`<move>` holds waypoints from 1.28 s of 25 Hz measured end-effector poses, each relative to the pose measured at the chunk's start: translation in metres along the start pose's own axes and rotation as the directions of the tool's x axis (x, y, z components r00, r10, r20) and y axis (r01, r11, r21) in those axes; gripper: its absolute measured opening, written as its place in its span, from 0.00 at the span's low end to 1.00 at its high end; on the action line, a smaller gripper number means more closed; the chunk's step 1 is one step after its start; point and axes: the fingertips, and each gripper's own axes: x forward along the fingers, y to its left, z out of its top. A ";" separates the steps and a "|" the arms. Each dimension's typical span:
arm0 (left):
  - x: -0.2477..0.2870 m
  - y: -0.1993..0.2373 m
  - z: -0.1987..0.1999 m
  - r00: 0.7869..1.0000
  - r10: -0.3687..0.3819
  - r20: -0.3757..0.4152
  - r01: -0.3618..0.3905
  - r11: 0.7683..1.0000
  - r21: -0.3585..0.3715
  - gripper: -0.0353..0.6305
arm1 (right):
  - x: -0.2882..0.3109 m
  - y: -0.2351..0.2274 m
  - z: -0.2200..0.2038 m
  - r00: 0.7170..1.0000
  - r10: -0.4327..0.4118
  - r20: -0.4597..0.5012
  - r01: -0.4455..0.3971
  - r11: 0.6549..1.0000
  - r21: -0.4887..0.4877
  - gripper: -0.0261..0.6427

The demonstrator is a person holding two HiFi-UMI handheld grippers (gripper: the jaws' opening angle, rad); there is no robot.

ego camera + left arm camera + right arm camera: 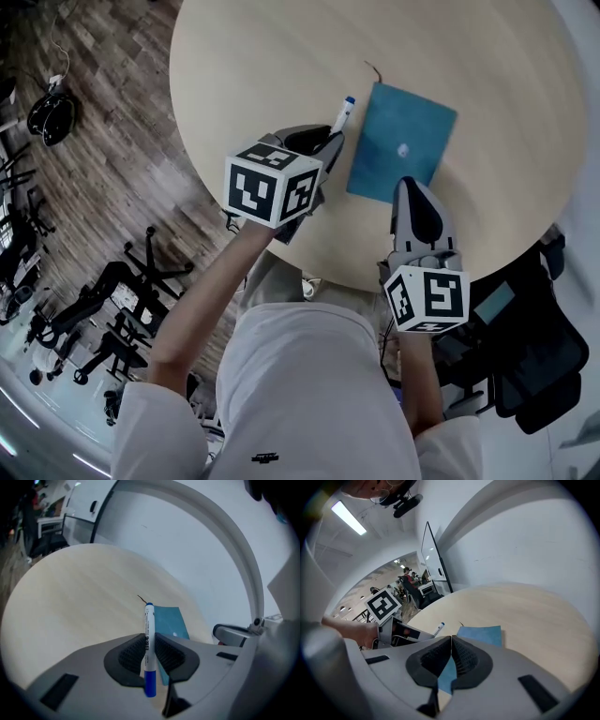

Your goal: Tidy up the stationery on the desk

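My left gripper (330, 142) is shut on a white marker with a blue cap (342, 114), held above the round wooden table (281, 56). In the left gripper view the marker (149, 644) stands clamped between the ribbed pads, its tip pointing away. A blue notebook (401, 142) lies flat on the table to the right of the marker, with a small white spot on its cover. My right gripper (410, 187) hovers over the notebook's near edge with its jaws closed together and nothing between them. The notebook (480, 633) shows just beyond those jaws.
A thin dark cord end (373, 69) lies on the table behind the notebook. Office chairs (131, 281) stand on the wooden floor at the left, and a dark chair (534, 337) sits at the right by the table's near edge.
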 end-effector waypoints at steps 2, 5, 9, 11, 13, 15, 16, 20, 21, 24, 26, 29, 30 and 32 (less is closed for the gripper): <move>0.003 0.001 -0.004 1.000 -0.004 0.021 0.005 0.996 -0.089 0.17 | -0.001 -0.003 -0.001 1.000 0.000 -0.001 0.000 1.000 -0.001 0.09; 0.008 0.003 -0.007 0.999 -0.009 0.050 0.019 0.979 -0.203 0.17 | -0.001 -0.005 -0.002 1.000 0.002 -0.002 -0.002 1.000 -0.001 0.09; 0.017 0.003 -0.011 0.998 0.001 0.063 0.015 0.966 -0.260 0.17 | 0.000 -0.005 -0.007 1.000 0.012 -0.007 -0.012 1.000 0.007 0.09; 0.022 0.002 -0.014 0.998 0.007 0.057 0.008 0.966 -0.257 0.17 | 0.000 -0.006 -0.010 1.000 0.017 -0.009 -0.017 1.000 0.010 0.09; 0.029 0.000 -0.017 0.999 0.009 0.046 0.003 0.967 -0.255 0.17 | 0.000 -0.010 -0.013 1.000 0.019 -0.013 -0.019 1.000 0.013 0.09; 0.036 0.000 -0.019 0.999 0.015 0.032 -0.006 0.970 -0.244 0.17 | 0.003 -0.016 -0.015 1.000 0.019 -0.015 -0.019 1.000 0.013 0.09; 0.039 0.001 -0.019 1.000 0.019 0.024 -0.013 0.972 -0.235 0.17 | 0.004 -0.019 -0.016 1.000 0.018 -0.016 -0.017 1.000 0.014 0.09; 0.050 0.001 -0.021 1.000 0.012 0.006 -0.010 0.970 -0.244 0.17 | 0.006 -0.025 -0.020 1.000 0.014 -0.023 -0.013 1.000 0.026 0.09; 0.052 0.000 -0.022 1.000 0.009 0.006 -0.008 0.968 -0.251 0.17 | 0.006 -0.026 -0.021 1.000 0.014 -0.026 -0.013 1.000 0.029 0.09; 0.058 -0.001 -0.022 1.000 0.022 0.010 -0.019 0.967 -0.253 0.17 | 0.007 -0.028 -0.024 0.999 0.016 -0.029 -0.015 0.999 0.034 0.09; 0.059 -0.003 -0.024 1.000 0.023 0.015 -0.018 0.966 -0.257 0.17 | 0.008 -0.028 -0.024 0.999 0.019 -0.031 -0.018 0.999 0.034 0.09; 0.058 -0.009 -0.025 1.000 0.003 0.031 0.004 0.968 -0.251 0.20 | 0.006 -0.028 -0.022 0.999 0.018 -0.028 -0.017 0.999 0.034 0.09; 0.057 -0.011 -0.024 0.999 -0.006 0.035 0.014 0.968 -0.249 0.22 | 0.005 -0.029 -0.020 1.000 0.018 -0.026 -0.017 0.999 0.034 0.09; 0.057 -0.014 -0.024 0.999 -0.018 0.040 0.027 0.968 -0.248 0.25 | 0.004 -0.029 -0.019 1.000 0.018 -0.020 -0.017 0.999 0.032 0.09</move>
